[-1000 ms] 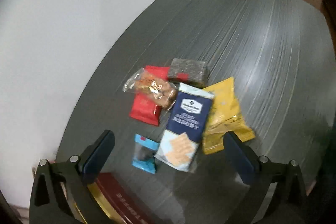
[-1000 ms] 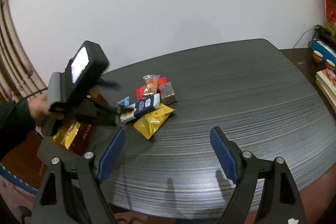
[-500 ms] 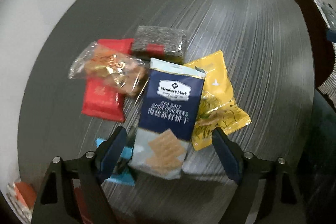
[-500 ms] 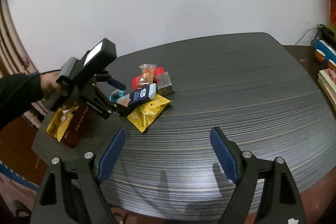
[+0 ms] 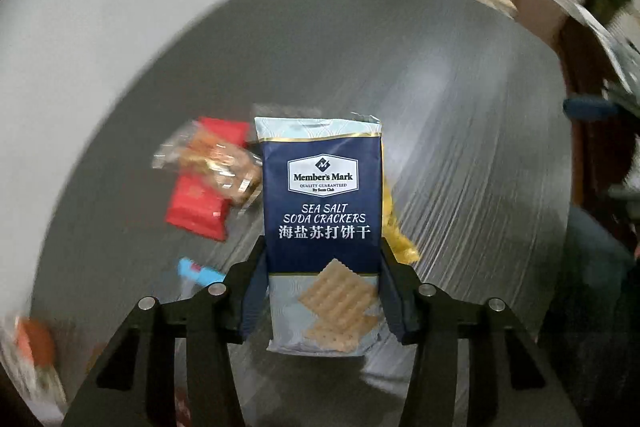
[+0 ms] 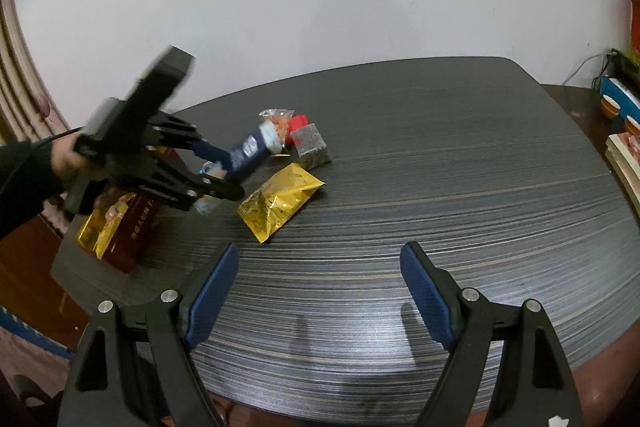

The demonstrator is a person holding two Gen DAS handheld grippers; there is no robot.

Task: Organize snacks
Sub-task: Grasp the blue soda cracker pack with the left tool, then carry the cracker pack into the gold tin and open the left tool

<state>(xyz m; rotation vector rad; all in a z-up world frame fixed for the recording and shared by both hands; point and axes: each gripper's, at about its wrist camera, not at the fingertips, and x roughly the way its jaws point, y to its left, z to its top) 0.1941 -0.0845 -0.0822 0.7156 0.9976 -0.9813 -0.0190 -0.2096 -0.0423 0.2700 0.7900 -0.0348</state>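
Left wrist view: the left gripper (image 5: 322, 291), its jaws just closed, clamps the cracker packet (image 5: 322, 223) by its long sides, lengthwise ahead, lifted off the table (image 6: 440, 167), right gripper (image 6: 320, 291) gaping empty.

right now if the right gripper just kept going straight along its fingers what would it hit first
Probably bare tabletop. The right gripper is open and empty, angled down at the dark table, with nothing between its fingers. The yellow packet lies left of that line, so it would likely be missed, though depth is hard to judge.

left gripper (image 5: 322, 291) jaws clamped, right gripper (image 6: 320, 291) jaws apart.
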